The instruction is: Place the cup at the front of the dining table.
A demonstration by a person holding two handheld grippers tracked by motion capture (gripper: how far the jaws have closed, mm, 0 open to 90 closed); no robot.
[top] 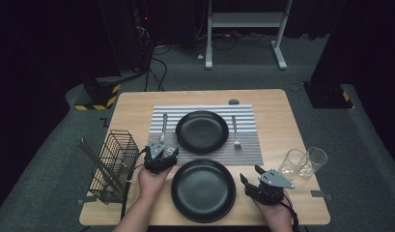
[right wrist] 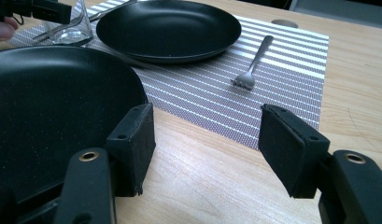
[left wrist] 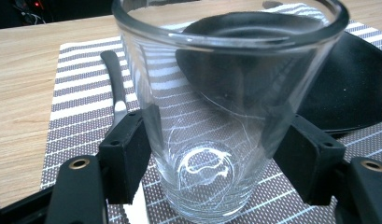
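A clear drinking glass (left wrist: 216, 93) stands upright on the striped placemat (left wrist: 81, 98), and the two black pads of my left gripper (left wrist: 216, 140) press against its lower sides. From above, that gripper (top: 163, 149) sits at the mat's near left corner, beside the spoon (top: 163, 126). The glass (right wrist: 76, 28) also appears far off in the right gripper view. My right gripper (top: 250, 174) rests low over the bare wood right of the near black plate (top: 203, 190). Its jaws (right wrist: 207, 140) stand open with nothing between them.
A second black plate (top: 202, 131) lies on the mat with a fork (top: 236, 133) to its right. Two more glasses (top: 303, 163) stand near the right table edge. At the left edge stands a black wire basket (top: 113, 166) holding long utensils.
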